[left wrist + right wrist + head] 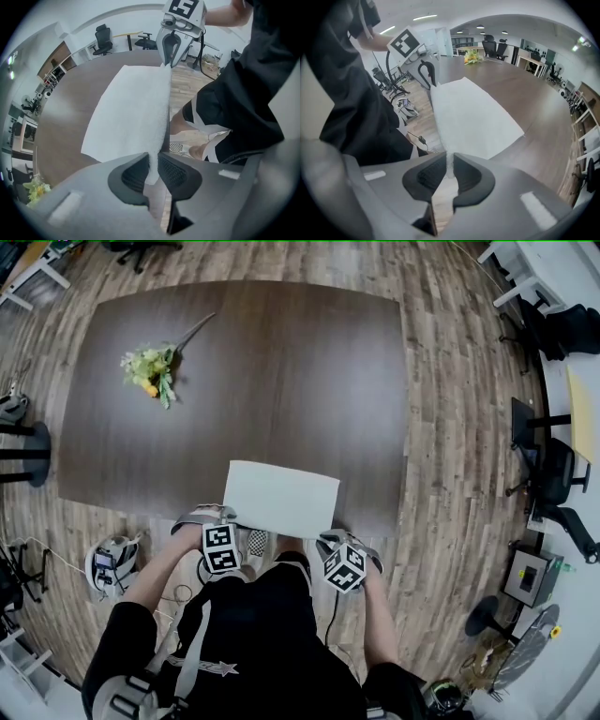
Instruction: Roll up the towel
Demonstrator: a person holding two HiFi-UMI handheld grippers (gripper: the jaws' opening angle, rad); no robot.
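A white towel (281,498) lies flat at the near edge of the dark brown table (281,371), its near edge hanging slightly past the table edge. My left gripper (225,521) is shut on the towel's near left corner; the cloth (151,169) is pinched between its pads. My right gripper (336,538) is shut on the near right corner, with the towel (449,165) held between its pads. In the left gripper view the right gripper (172,44) shows at the far end of the towel's near edge; in the right gripper view the left gripper (425,75) shows likewise.
A bunch of yellow-green flowers (150,369) lies at the table's far left. The person's legs and shoes (255,542) are just beyond the table's near edge. Office chairs (548,470) and desks stand to the right on the wooden floor.
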